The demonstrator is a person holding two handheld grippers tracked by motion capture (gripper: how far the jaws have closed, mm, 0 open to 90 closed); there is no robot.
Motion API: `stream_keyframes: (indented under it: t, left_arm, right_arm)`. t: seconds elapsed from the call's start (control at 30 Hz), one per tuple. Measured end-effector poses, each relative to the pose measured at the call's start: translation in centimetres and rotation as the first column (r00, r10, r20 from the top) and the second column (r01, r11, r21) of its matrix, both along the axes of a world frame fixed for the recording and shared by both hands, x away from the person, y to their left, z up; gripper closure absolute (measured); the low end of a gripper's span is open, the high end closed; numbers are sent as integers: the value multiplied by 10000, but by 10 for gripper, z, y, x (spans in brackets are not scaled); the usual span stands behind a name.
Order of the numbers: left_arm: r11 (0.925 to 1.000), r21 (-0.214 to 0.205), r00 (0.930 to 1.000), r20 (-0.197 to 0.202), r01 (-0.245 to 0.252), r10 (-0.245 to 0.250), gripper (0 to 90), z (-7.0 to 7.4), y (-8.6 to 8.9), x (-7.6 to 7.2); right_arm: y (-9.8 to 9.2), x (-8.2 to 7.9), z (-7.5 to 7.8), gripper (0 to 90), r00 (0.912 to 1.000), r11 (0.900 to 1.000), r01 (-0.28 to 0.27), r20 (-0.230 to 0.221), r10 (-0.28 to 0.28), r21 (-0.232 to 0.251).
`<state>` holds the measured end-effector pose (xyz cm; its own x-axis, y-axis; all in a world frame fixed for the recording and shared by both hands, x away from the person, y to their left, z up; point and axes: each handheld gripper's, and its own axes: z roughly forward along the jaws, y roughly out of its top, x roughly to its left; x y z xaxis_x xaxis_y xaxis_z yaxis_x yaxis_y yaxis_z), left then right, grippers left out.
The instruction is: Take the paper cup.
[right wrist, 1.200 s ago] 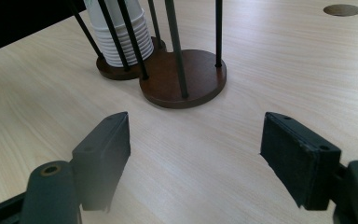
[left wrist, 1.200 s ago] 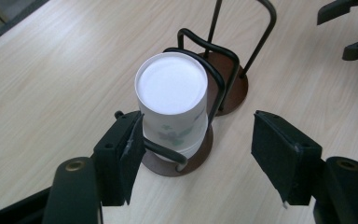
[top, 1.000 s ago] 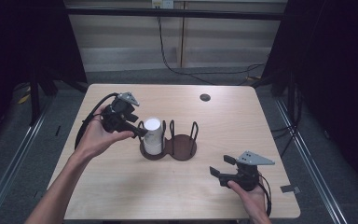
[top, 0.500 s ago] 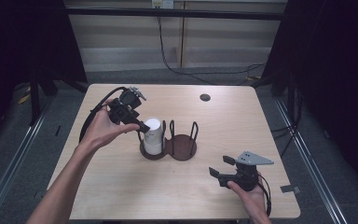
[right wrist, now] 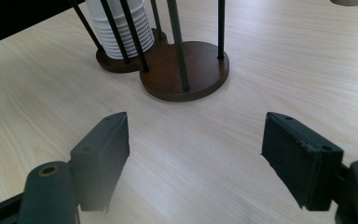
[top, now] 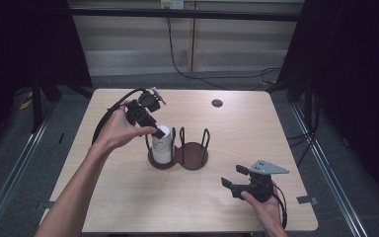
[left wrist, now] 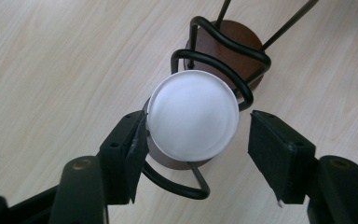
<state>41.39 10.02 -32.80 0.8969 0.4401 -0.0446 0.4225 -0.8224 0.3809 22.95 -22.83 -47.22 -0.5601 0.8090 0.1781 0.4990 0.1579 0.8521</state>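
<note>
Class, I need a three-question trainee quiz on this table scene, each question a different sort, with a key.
1. True or false: the left hand-held gripper is shut on the cup stack.
2. Which compartment of the holder has cups? A) the person's left B) the person's right
3. Fill in: the right hand-held gripper has its jaws ___.

Key: 1 false, jaws open around it; 2 A; 3 open.
</note>
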Motion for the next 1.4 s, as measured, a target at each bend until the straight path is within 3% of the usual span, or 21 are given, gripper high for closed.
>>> stream_keyframes:
  t: [0.07,0.13,0.47,0.87,0.97,1.4]
  left_arm:
    - [9997,245,9999,-156,49,-45,378,-1,-3,2]
    - [9999,123,9998,-188,-5,8,355,-3,-6,4]
    - [9982,602,9989,-469,34,-6,336,-10,-13,7]
    - [9950,989,9985,-495,-163,213,332,-15,-22,10]
    - [9918,1275,9988,-445,-124,182,297,-19,-27,8]
    - [9879,1548,9985,-499,-122,202,300,-24,-33,8]
  right_arm:
    - [0,0,0,226,10000,10000,-31,19,31,-17]
    - [0,0,0,226,10000,10000,-36,-3,36,-20]
    - [-1,1,-1,223,9999,10000,-76,-77,76,-37]
    - [-1,2,-2,223,9998,9999,-116,-158,115,-74]
    - [-1,2,-2,223,9998,9999,-107,-170,106,-101]
    - [-1,2,-3,216,9997,9999,-61,-227,58,-107]
